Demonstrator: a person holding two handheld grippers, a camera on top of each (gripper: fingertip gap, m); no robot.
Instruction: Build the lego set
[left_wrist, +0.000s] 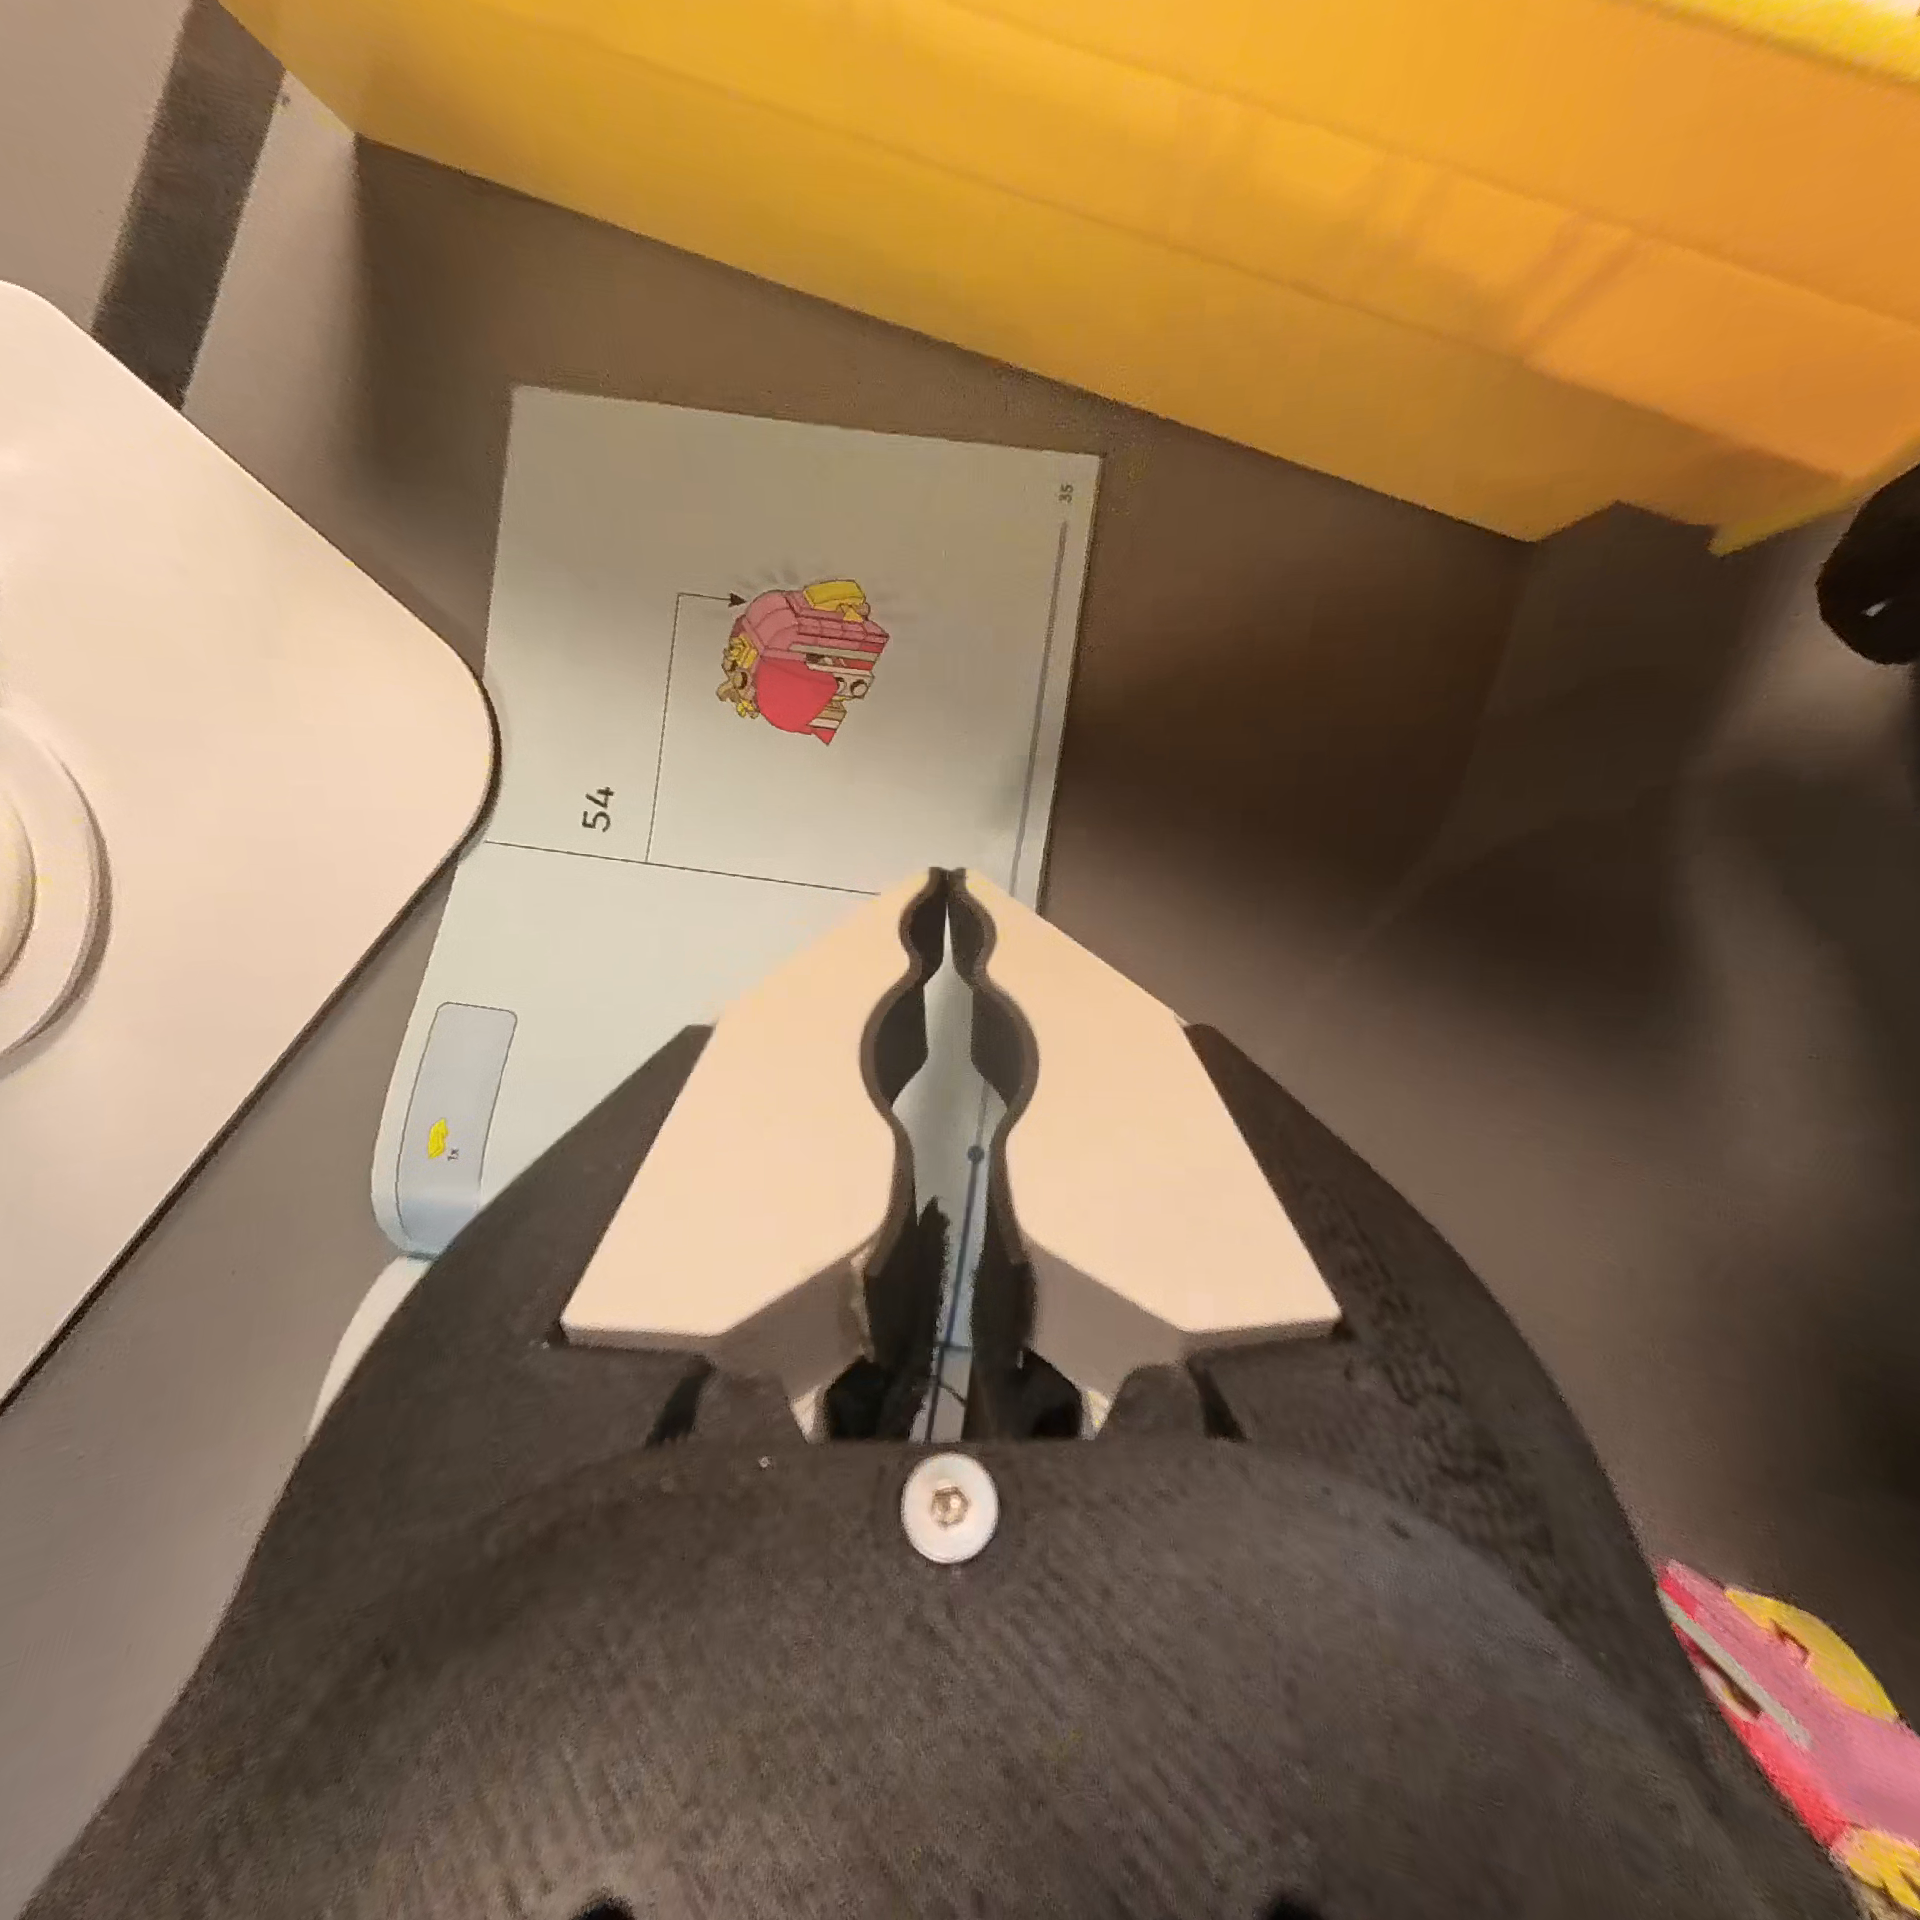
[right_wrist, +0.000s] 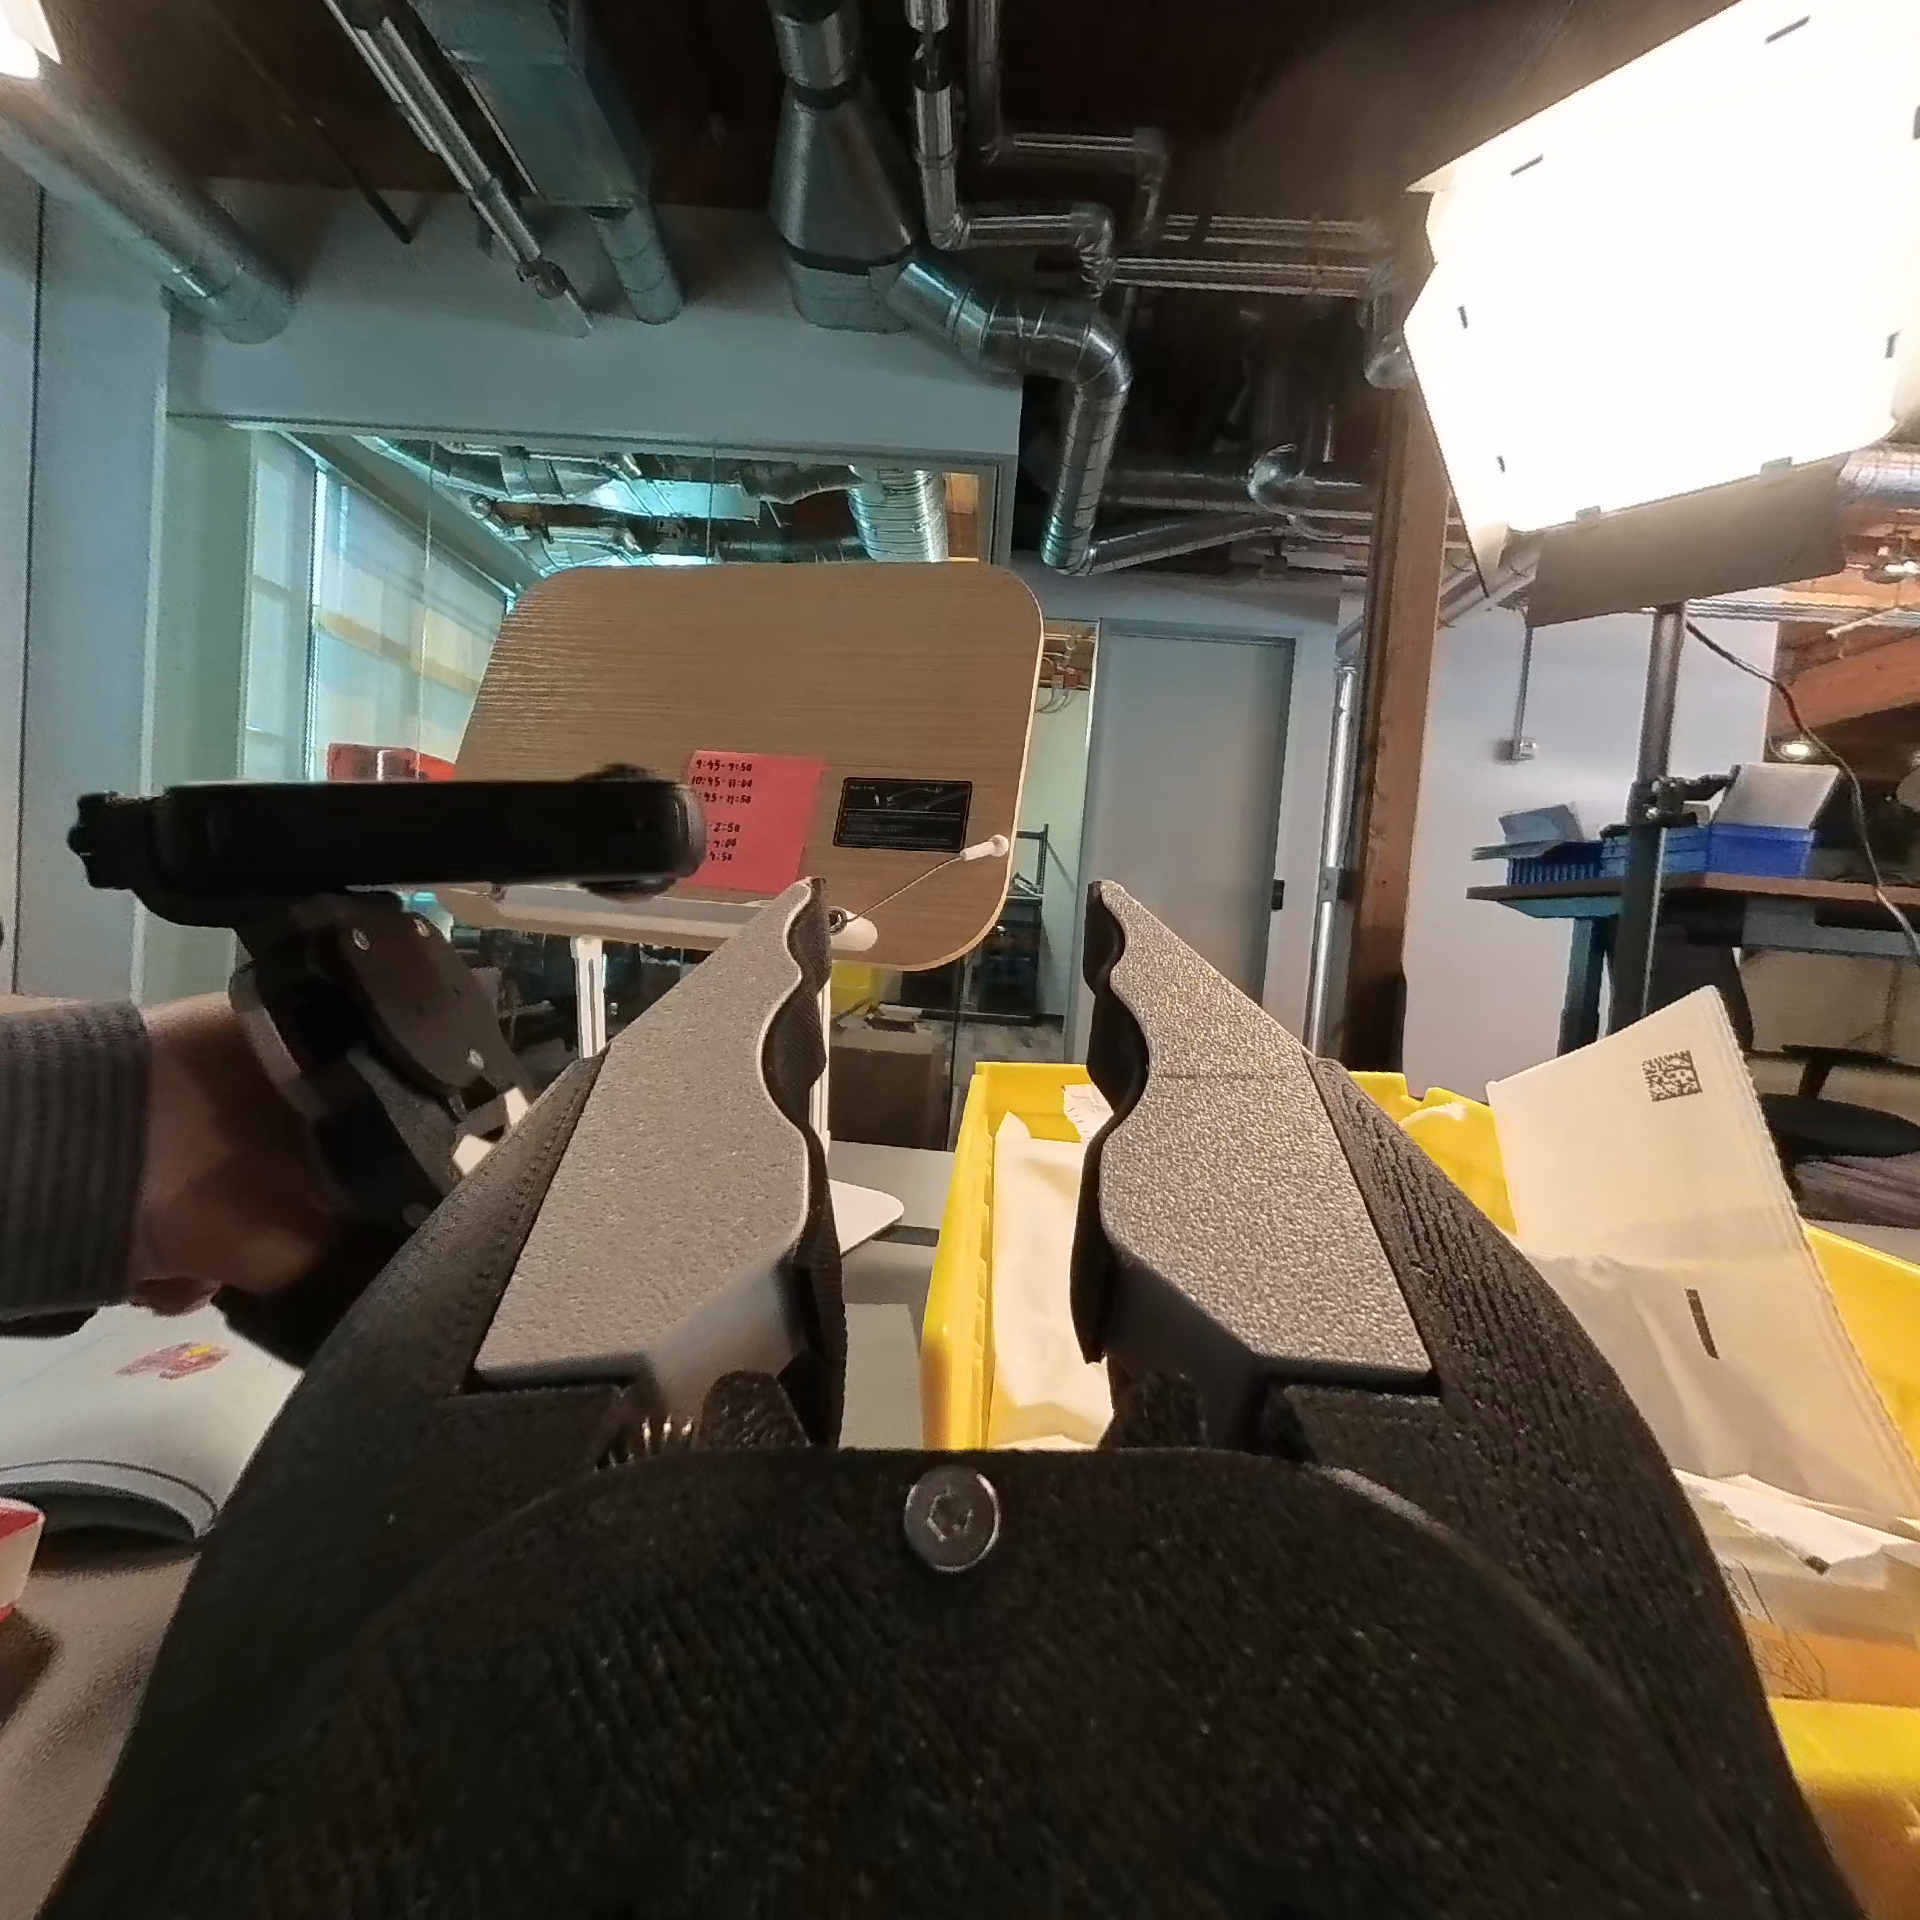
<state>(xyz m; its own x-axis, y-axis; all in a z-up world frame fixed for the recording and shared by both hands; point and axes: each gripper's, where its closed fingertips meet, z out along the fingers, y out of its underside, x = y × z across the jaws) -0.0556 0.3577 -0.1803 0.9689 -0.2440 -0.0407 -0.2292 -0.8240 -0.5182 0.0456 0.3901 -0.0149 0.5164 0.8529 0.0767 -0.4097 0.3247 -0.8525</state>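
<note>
In the left wrist view my left gripper (left_wrist: 948, 878) is shut, its cream fingertips (left_wrist: 914, 904) touching, with nothing visibly between them. It hovers over the open instruction booklet (left_wrist: 831, 644), which lies flat on the dark table, near the page's right edge. A pink and yellow lego model (left_wrist: 1787, 1725) shows at the bottom right corner. In the right wrist view my right gripper (right_wrist: 956, 914) is open and empty, pointing level above the yellow bin (right_wrist: 951, 1247). A hand holds the left gripper's body (right_wrist: 395, 1039) at the left of that view.
The yellow bin (left_wrist: 1143, 229) holds white paper bags (right_wrist: 1662, 1195) and stands just beyond the booklet. A white stand base (left_wrist: 208, 675) lies left of the booklet. A tilted wooden board (right_wrist: 779, 675) stands behind. The booklet's corner (right_wrist: 104, 1455) shows at lower left. The tips of one gripper are about 20 centimetres away from the tips of the other.
</note>
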